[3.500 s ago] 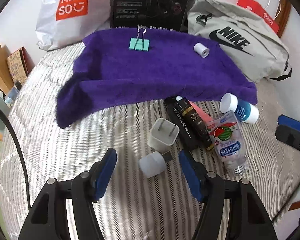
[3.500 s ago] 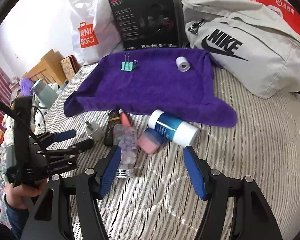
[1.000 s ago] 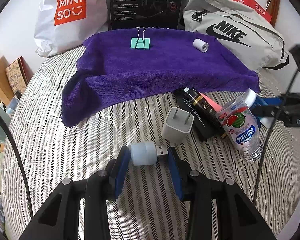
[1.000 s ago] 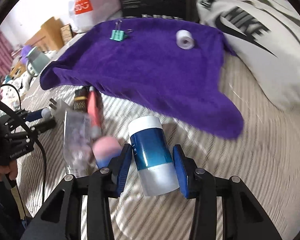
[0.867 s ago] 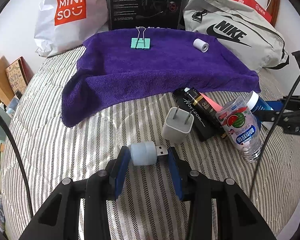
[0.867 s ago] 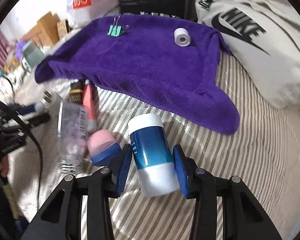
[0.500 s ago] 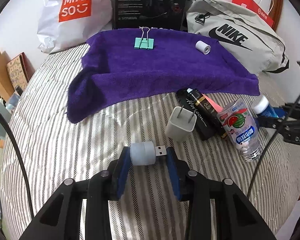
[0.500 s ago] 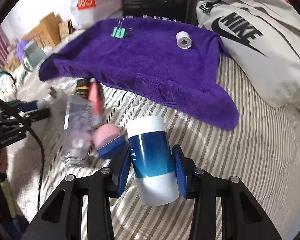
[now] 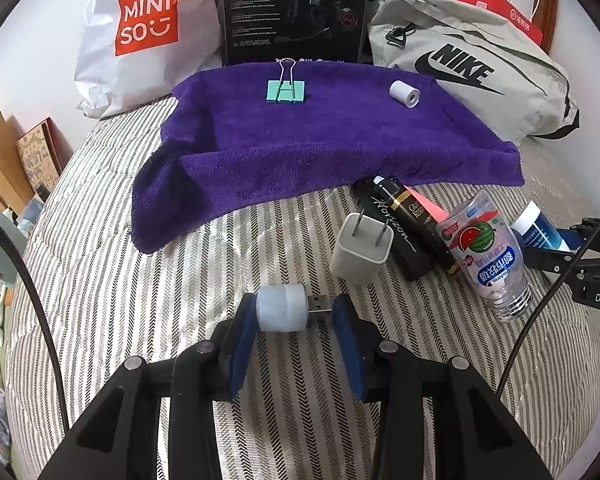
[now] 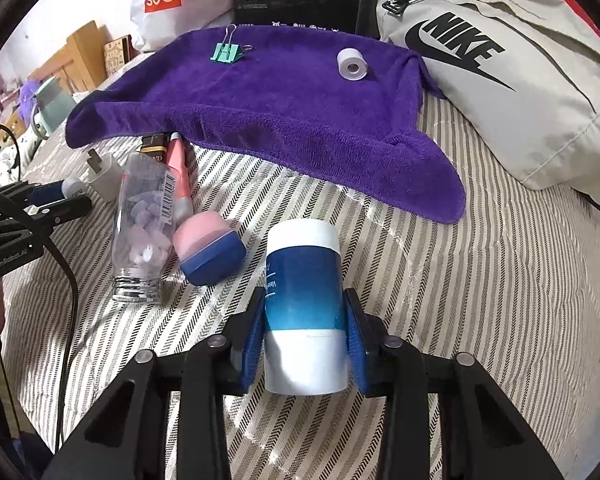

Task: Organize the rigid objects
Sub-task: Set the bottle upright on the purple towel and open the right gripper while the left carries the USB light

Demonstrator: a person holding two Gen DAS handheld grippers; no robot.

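Two grips held at once. Left gripper (image 9: 297, 312) clenched end-on across a pale USB stick (image 9: 284, 309), long axis crosswise between the pads, plug pointing right. Right gripper (image 10: 305, 334) clamped on the sides of a blue-and-white Vaseline bottle (image 10: 304, 304), long axis running forward, away from the camera, white end far. Both lifted, apparently, just above the striped bedcover (image 9: 140, 280). Purple towel (image 9: 320, 140) straight ahead and farther off from each, already carrying a green binder clip (image 9: 286, 91) far left and a white tape roll (image 9: 405, 94) far right. Likely next: forward carry onto the towel's bare near part, the left load nearer its left edge. Left behind near the towel: white charger plug (image 9: 362, 250), clear candy bottle (image 9: 486, 258).
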